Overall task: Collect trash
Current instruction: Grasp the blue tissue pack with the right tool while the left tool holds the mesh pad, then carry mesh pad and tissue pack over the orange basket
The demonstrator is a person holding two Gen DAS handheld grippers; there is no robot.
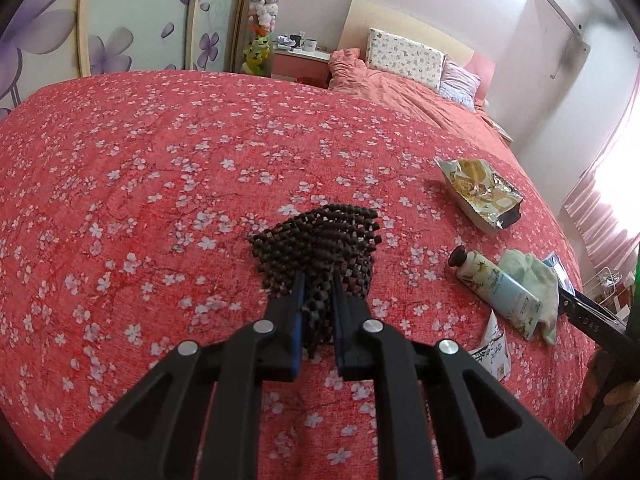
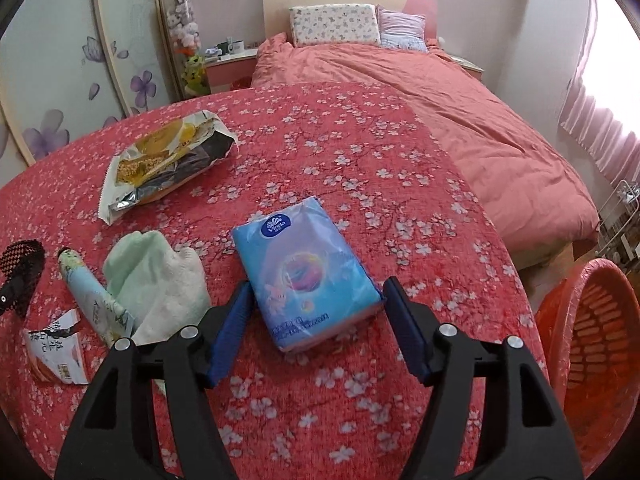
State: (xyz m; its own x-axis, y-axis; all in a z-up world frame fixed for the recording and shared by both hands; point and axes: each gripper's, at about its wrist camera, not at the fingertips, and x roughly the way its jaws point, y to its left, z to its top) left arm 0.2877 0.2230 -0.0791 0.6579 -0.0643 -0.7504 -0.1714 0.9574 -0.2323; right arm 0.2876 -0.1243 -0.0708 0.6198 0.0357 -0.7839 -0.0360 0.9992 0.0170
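Note:
My left gripper [image 1: 318, 280] is shut on a dark beaded mat [image 1: 320, 240] that lies on the red flowered cloth [image 1: 160, 200]. My right gripper [image 2: 316, 292] is open, with its fingers on either side of a blue tissue pack [image 2: 306, 268], not touching it. An opened gold snack bag [image 2: 168, 160] lies at the far left; it also shows in the left wrist view [image 1: 480, 192]. A small torn wrapper [image 2: 56, 348] lies at the near left; it also shows in the left wrist view [image 1: 494, 348].
A hand cream tube [image 2: 94, 296] and a pale green towel [image 2: 160, 276] lie left of the tissue pack. An orange basket [image 2: 592, 352] stands on the floor at the right. A bed [image 2: 440, 112] with pillows is behind. A nightstand [image 1: 300, 60] stands by the wardrobe.

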